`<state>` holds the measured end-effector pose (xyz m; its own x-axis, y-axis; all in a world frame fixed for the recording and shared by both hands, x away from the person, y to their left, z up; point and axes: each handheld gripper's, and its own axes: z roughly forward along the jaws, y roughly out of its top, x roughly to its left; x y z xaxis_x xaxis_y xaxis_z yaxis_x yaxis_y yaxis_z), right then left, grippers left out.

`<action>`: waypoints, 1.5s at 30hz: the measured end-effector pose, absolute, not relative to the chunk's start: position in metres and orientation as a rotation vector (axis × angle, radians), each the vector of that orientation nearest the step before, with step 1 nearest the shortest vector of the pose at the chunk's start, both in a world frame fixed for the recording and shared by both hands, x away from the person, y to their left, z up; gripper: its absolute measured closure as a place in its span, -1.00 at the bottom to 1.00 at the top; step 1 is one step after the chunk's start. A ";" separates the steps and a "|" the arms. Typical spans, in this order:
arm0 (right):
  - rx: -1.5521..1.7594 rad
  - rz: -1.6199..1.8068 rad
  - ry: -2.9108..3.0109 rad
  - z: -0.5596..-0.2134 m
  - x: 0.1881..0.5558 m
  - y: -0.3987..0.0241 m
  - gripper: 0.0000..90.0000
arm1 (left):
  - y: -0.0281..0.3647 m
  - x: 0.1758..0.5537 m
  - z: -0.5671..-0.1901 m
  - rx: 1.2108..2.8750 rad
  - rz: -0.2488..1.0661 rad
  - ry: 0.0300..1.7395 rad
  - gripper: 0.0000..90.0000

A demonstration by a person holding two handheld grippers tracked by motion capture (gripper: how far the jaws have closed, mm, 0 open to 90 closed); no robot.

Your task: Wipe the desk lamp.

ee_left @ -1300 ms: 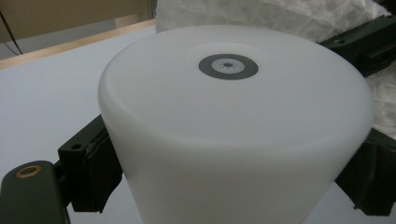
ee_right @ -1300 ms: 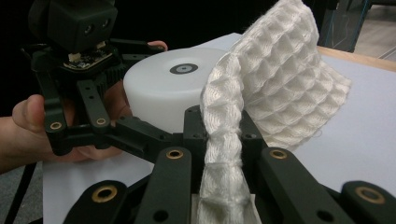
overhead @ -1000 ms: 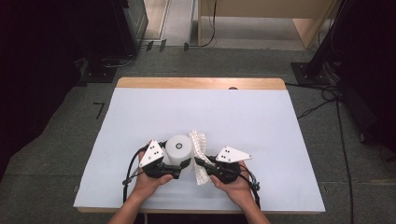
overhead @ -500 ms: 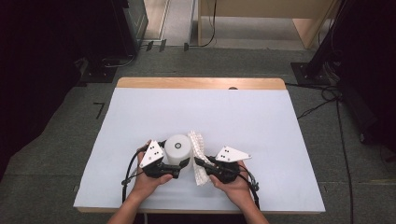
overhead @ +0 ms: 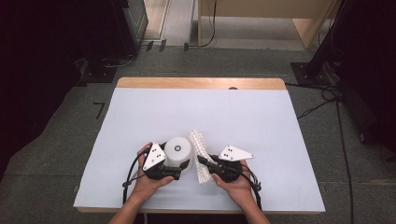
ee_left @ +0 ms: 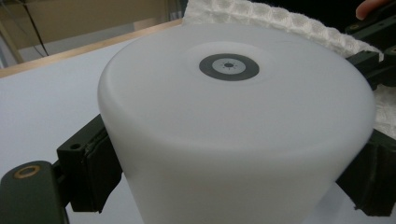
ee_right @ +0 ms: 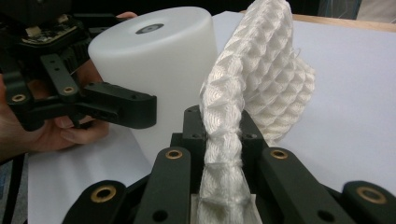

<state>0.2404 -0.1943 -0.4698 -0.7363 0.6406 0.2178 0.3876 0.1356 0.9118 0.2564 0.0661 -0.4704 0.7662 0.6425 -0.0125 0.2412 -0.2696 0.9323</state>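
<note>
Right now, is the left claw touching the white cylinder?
Touching. In the left gripper view, the left claw has both black pads pressed against opposite sides of the white cylinder.

white cylinder (ee_left: 233, 135) clamped between black fingers (ee_left: 88, 172), waffle-weave cloth (ee_left: 280, 21) behind, pale table (ee_left: 42, 107)

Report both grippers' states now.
Left gripper: shut on the white cylinder.
Right gripper: shut on the white waffle-weave cloth.
</note>
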 end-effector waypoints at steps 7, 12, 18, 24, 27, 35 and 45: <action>1.057 1.602 2.186 -0.475 0.243 -0.195 0.76 | 0.065 0.244 -0.467 1.773 0.473 0.771 -0.89; 1.096 1.567 2.182 -0.480 0.243 -0.193 0.76 | 0.049 0.236 -0.470 1.792 0.610 0.862 -0.89; 1.121 1.554 2.210 -0.484 0.241 -0.188 0.76 | 0.050 0.240 -0.468 1.804 0.603 0.863 -0.81; 1.085 1.540 2.264 -0.489 0.239 -0.175 0.76 | 0.066 0.252 -0.462 1.734 0.483 0.844 -0.81; 1.086 1.566 2.258 -0.486 0.238 -0.175 0.76 | 0.070 0.255 -0.459 1.740 0.446 0.801 -0.80; 1.073 1.572 2.195 -0.469 0.235 -0.179 0.77 | 0.063 0.254 -0.460 1.773 0.395 0.720 -0.80; 1.043 1.726 2.139 -0.449 0.231 -0.184 0.77 | 0.062 0.255 -0.463 1.815 0.399 0.712 -0.80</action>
<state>0.2315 -0.1842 -0.4488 -0.7303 0.6291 0.2662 0.3932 0.0684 0.9169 0.2555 0.0620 -0.4631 0.7633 0.6424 -0.0691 0.2759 -0.2274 0.9339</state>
